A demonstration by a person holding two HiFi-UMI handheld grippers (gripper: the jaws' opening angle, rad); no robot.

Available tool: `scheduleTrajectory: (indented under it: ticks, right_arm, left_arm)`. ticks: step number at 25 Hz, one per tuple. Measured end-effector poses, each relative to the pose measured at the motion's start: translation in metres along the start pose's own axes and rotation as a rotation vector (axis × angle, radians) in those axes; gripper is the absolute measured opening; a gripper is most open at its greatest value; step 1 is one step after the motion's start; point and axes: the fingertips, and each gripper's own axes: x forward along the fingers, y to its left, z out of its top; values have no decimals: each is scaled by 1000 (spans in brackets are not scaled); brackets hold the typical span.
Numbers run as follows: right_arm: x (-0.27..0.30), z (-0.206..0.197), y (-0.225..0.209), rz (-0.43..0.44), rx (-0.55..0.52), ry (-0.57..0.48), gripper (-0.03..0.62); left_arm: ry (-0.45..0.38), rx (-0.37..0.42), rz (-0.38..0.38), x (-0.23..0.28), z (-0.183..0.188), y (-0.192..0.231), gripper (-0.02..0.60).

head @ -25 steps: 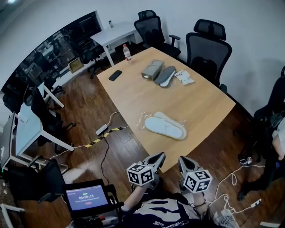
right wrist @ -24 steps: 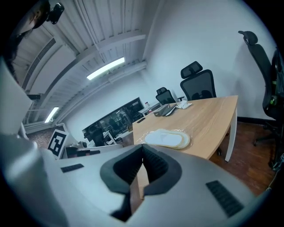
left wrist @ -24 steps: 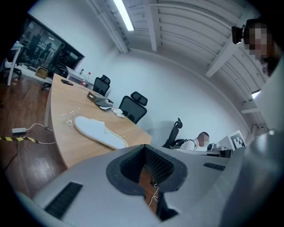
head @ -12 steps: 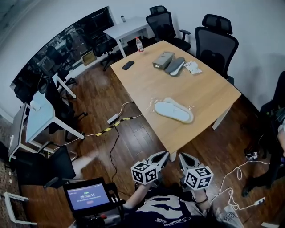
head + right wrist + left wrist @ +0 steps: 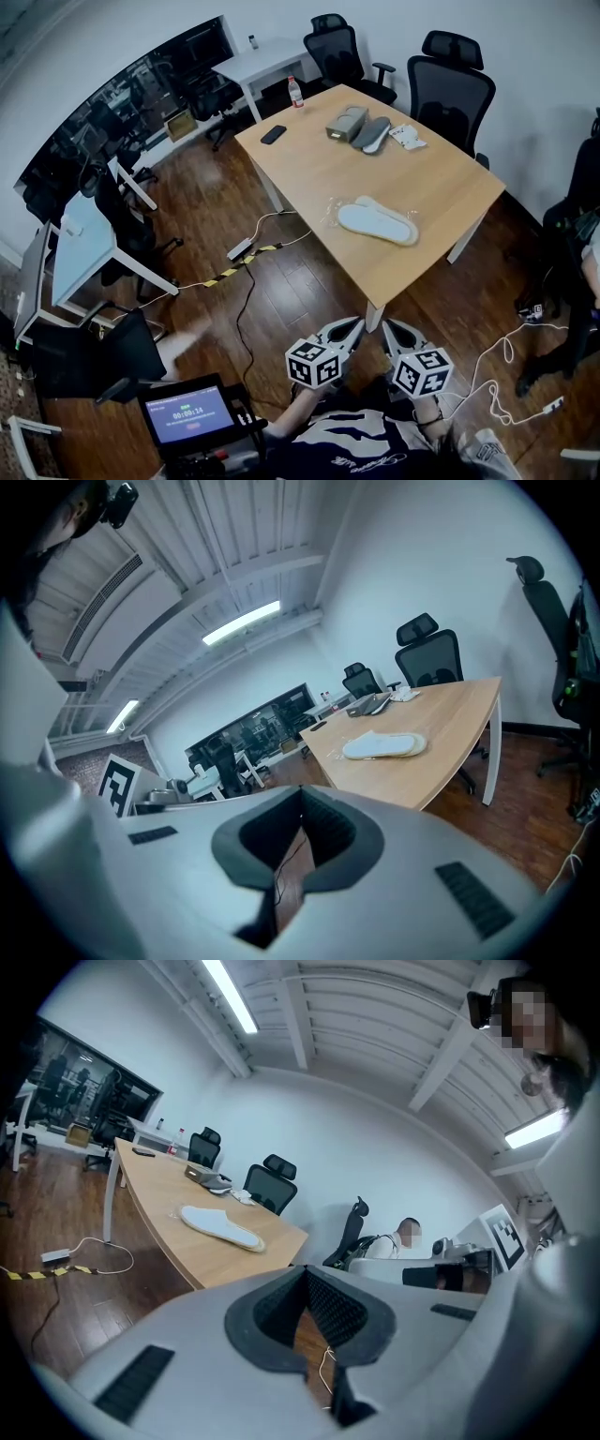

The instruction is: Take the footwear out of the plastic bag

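A pair of white slippers in a clear plastic bag (image 5: 377,220) lies on the wooden table (image 5: 441,183) near its front corner. The bagged slippers (image 5: 223,1227) also show far off in the left gripper view, and the same bag (image 5: 384,745) in the right gripper view. My left gripper (image 5: 352,325) and right gripper (image 5: 386,326) are held close to my body, over the floor and well short of the table. Both are shut with nothing between their tips. The left gripper (image 5: 305,1274) and right gripper (image 5: 302,794) each show their tips meeting.
Grey slippers and a grey pouch (image 5: 358,129), a white packet (image 5: 405,138), a black phone (image 5: 274,134) and a bottle (image 5: 296,93) sit at the table's far end. Office chairs (image 5: 450,80) stand behind it. Cables (image 5: 253,253) run over the wood floor. A screen (image 5: 187,412) is at my lower left.
The table and the bagged slippers have drawn further away in the head view as I moved back from them. Both grippers stayed shut and side by side.
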Motion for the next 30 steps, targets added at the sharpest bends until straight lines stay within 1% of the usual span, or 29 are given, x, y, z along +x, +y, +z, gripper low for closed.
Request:
scheduleTrajectory:
  ticks: [5,15,23,30]
  right_arm:
    - [0,-4,20,-7,32,-21,-11]
    - [-6,-3,15,-32,30,-36,-11]
    - [-15,-5,11,-36,25,-32,-11]
    - [-14,-3,6,-29,22,-25,-11]
  left_arm:
    - [-14,7,-24,-19,5,4,3]
    - [-18,25,-56,-16,4,-5,5]
    - [-17,31,-60,-15,1,-12,5]
    - [-16,29,-40,-14,3,-10,4]
